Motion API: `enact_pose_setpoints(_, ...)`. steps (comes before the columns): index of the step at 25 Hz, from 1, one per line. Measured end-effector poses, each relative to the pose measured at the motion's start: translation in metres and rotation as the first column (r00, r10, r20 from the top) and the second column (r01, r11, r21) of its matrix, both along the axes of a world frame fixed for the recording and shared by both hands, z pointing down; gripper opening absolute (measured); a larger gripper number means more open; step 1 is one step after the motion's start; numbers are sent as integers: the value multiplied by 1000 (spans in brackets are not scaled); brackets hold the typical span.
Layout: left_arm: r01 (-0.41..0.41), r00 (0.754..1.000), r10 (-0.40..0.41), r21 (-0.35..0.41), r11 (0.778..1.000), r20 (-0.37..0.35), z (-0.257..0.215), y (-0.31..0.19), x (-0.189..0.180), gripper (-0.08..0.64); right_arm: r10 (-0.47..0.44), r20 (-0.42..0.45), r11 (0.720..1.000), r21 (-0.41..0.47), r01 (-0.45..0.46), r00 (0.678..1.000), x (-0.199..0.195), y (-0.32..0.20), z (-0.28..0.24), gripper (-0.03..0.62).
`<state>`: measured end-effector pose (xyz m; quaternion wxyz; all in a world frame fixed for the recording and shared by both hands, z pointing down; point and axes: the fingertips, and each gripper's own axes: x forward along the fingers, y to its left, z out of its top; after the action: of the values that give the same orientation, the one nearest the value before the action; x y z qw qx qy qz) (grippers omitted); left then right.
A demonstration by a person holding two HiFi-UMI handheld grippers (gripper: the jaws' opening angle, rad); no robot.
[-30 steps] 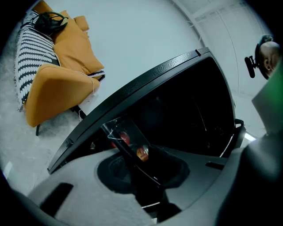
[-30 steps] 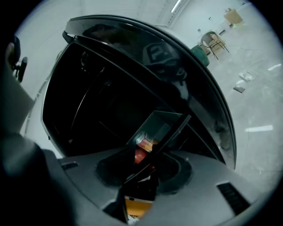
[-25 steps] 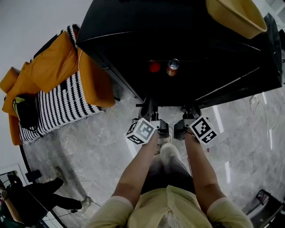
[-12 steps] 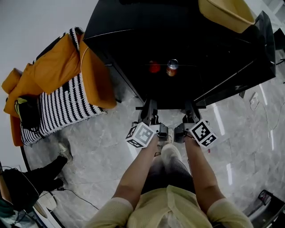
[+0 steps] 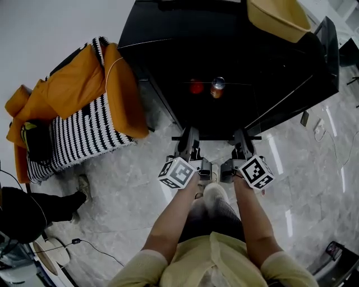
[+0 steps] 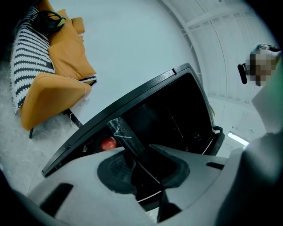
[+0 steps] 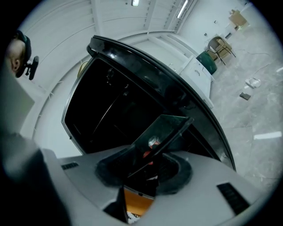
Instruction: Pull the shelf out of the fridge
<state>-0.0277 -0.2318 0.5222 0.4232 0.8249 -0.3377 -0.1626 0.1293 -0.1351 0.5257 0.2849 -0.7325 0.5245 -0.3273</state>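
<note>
The black fridge [image 5: 185, 50] stands open in front of me. Its glass shelf [image 5: 216, 120] sticks out level, dark front rim nearest me. On it rest a red apple [image 5: 196, 86] and a can [image 5: 217, 87]. My left gripper [image 5: 188, 136] is shut on the rim's left part and my right gripper [image 5: 241, 137] on its right part. The left gripper view shows the shelf edge [image 6: 128, 141] passing between the jaws, with the apple [image 6: 108, 143] beyond. In the right gripper view the shelf [image 7: 166, 128] sits between the jaws, the can [image 7: 153, 141] seen through the glass.
The fridge door [image 5: 314, 73] hangs open at the right. A yellow bowl [image 5: 277, 17] sits on top of the fridge. An orange and striped sofa [image 5: 73, 112] stands left. A person's leg [image 5: 39, 204] and a cable [image 5: 95, 249] lie at lower left.
Both grippers have drawn slightly back toward me with the shelf rim between their jaws. The person at lower left has moved further left.
</note>
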Motion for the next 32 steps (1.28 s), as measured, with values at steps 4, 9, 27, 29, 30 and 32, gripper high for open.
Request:
enact_pose_setpoints(4,-1,1000,1,9,1000,-9,-15,7,-2,100,7,-27,1000,12,-6,1000,0,8,-16,132)
enact_pose_setpoints(9,3,1000,-3,12,1000,-17,-35,16,-7,100,1,-41,1000,31,1,999,-6,16,-38,133)
enact_pose_setpoints(27,-21,999,22,47,999,-24,-92,52,-21,100,-4,-69,998,63,8,998,-21,53,-96,135)
enact_pose_setpoints(29,-23,999,24,47,999,-22,-96,56,-23,100,-6,-70,998,64,11,998,-24,57,-99,135)
enact_pose_setpoints(30,-22,1000,23,47,999,-21,-98,59,-25,100,-7,-69,998,64,11,998,-25,59,-101,136)
enact_pose_setpoints(32,-22,1000,23,50,999,-19,-103,63,-27,100,-6,-65,998,63,10,998,-27,64,-104,137)
